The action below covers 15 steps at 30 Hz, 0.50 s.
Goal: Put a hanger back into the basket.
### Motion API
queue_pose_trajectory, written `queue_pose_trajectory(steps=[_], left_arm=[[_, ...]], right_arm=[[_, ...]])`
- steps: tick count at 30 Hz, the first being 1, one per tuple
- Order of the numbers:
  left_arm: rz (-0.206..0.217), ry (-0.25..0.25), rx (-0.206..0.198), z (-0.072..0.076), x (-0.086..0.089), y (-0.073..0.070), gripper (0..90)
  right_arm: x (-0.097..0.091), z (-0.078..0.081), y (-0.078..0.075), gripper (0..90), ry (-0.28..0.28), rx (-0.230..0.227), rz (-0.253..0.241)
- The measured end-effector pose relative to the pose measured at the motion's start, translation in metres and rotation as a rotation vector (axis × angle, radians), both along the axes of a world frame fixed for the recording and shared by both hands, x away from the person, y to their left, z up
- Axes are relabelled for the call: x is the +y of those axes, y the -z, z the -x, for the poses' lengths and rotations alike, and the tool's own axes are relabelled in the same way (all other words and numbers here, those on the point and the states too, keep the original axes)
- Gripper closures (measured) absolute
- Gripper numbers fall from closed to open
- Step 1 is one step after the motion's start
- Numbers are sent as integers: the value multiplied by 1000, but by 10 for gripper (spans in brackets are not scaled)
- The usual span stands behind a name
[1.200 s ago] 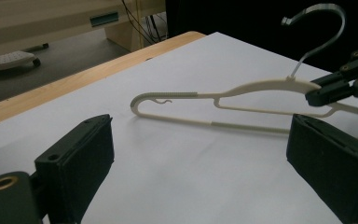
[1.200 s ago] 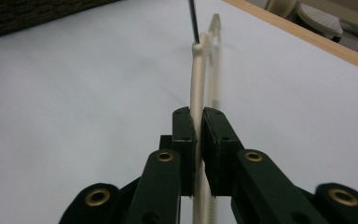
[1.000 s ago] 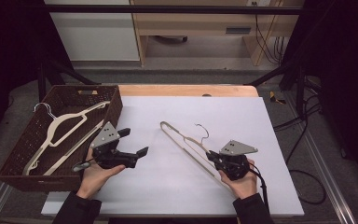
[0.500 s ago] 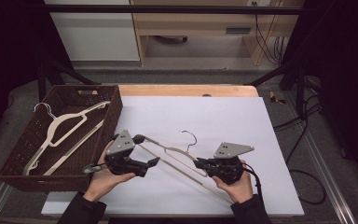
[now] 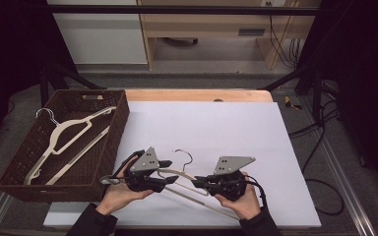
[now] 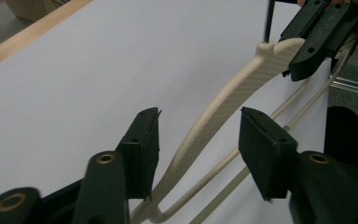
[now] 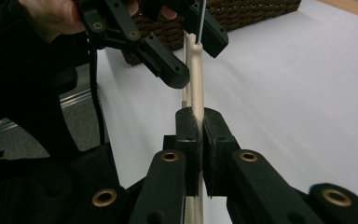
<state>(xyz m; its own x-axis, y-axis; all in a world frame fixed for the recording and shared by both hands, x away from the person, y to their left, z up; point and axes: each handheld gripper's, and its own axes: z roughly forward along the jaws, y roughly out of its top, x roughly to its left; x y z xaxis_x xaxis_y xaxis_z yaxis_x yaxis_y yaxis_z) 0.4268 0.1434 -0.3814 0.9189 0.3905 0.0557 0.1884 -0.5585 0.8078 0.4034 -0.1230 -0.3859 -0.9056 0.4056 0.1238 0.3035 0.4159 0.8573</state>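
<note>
We see our right gripper (image 7: 198, 126) clamped on the cream hanger (image 5: 187, 174), which sits near the front of the white table (image 5: 226, 128). Our left gripper (image 6: 198, 144) straddles its arm with jaws apart, seemingly not touching it. The hanger's lower bar is partly hidden under our hands. A second hanger (image 5: 64, 135) lies in the basket (image 5: 120, 115).

Lab/test rig, black frame (image 5: 187, 9) (dark curtains), floor cables (image 5: 320, 147), white tabletop (image 5: 216, 128)
</note>
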Motion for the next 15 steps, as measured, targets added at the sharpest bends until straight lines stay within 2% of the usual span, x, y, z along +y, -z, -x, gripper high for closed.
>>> queue_pose_trajectory(steps=[2,9,12,13,14,15], left_arm=[[-9,4,-1,0,0,0,600],[-69,18,-2,2,-2,-1,664],[-81,30,22,3,-2,-1,710],[-101,49,27,2,-1,-1,730],[-79,43,41,3,-3,0,746],[-85,50,52,3,-3,0,759]], right_arm=[[1,0,1,869,-6,6,5],[-1,-3,3,861,-18,34,-6],[-3,-4,4,829,2,24,-4],[-3,-5,4,815,15,15,-1],[-4,-6,4,801,26,10,1],[-5,-6,5,787,35,8,4]])
